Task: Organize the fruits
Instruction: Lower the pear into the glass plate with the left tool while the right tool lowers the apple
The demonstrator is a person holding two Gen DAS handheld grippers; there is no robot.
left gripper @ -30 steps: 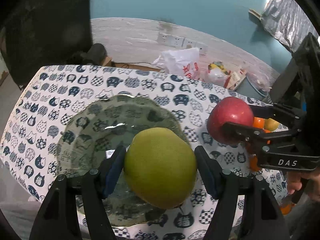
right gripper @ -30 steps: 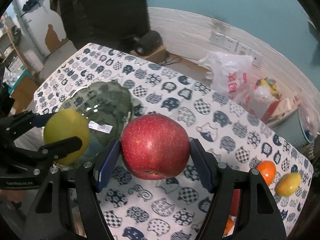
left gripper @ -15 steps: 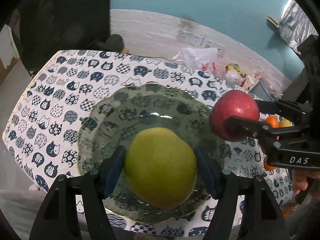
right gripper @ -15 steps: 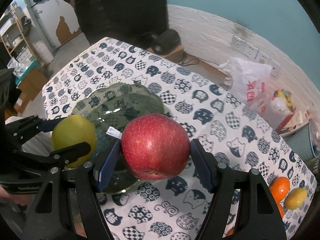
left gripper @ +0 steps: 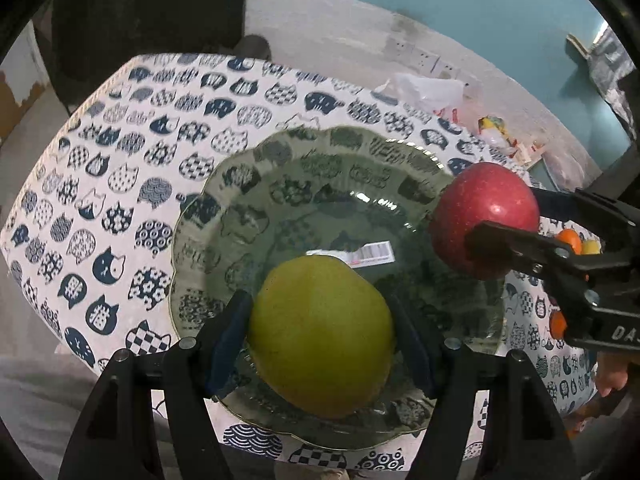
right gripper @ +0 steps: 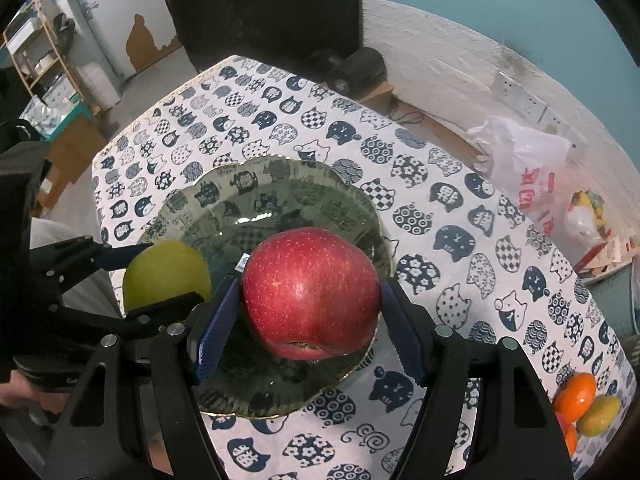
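My left gripper (left gripper: 322, 334) is shut on a yellow-green pear (left gripper: 320, 336), held over the near part of a clear glass plate (left gripper: 280, 168) with a scalloped rim. My right gripper (right gripper: 310, 300) is shut on a red apple (right gripper: 310, 292), which hangs above the plate's (right gripper: 224, 196) right side. In the left wrist view the apple (left gripper: 486, 216) and the right gripper (left gripper: 496, 236) show at the plate's right rim. In the right wrist view the pear (right gripper: 164, 276) and the left gripper (right gripper: 160, 280) sit at the left. A white sticker (left gripper: 370, 254) lies in the plate.
The table wears a cat-print cloth (right gripper: 460, 216). An orange (right gripper: 574, 392) and a yellow fruit (right gripper: 600, 414) lie at the cloth's far right. A white plastic bag (right gripper: 524, 168) and clutter sit on the floor beyond the table. A person's fingers (left gripper: 610, 376) hold the right tool.
Both grippers have moved with their fruit from beside the plate to above it and come lower; the plate now fills more of each view. Neither grip has changed.
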